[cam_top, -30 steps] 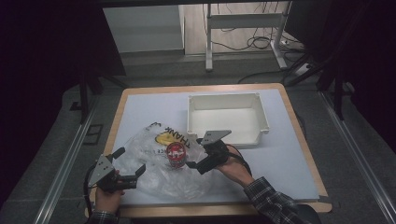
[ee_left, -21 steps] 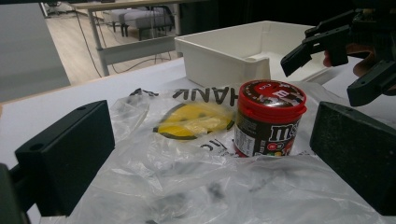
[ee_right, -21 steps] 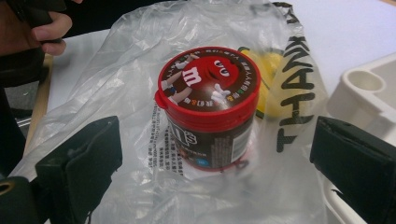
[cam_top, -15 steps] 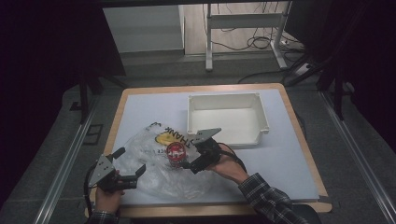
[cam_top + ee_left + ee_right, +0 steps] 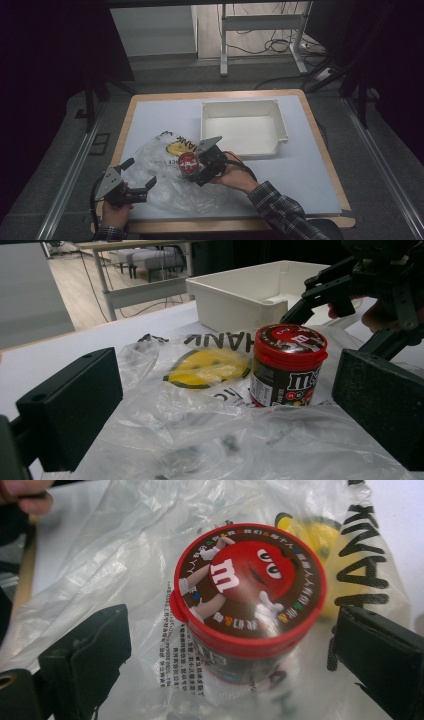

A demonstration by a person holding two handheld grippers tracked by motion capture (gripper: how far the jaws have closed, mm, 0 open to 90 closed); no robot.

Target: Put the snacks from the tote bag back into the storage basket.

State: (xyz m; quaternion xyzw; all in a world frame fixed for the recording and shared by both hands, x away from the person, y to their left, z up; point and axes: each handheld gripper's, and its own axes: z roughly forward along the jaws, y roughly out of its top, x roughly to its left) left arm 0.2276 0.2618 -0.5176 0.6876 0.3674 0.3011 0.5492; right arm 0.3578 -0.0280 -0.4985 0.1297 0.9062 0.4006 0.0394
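The candy jar (image 5: 188, 163) stands upright, red lid up, on the plastic bag (image 5: 170, 175) near the counter's (image 5: 310, 165) front edge. Right tongs (image 5: 197, 167) have slid in closer, wide apart around it without touching; left tongs (image 5: 140, 177) sit apart too, unmoved.

Over the last second the right gripper (image 5: 196, 169) moved left and slightly toward the near edge of the table. It went from a spot just right of the candy jar (image 5: 188, 163) to directly at the jar. In the high view its jaws now sit at the jar's right side, and in the right gripper view they stand apart, one on each side of the red lid. The person's right hand (image 5: 236, 173) and plaid sleeve (image 5: 280, 210) shifted left with it. The sleeve now reaches further in over the near edge.
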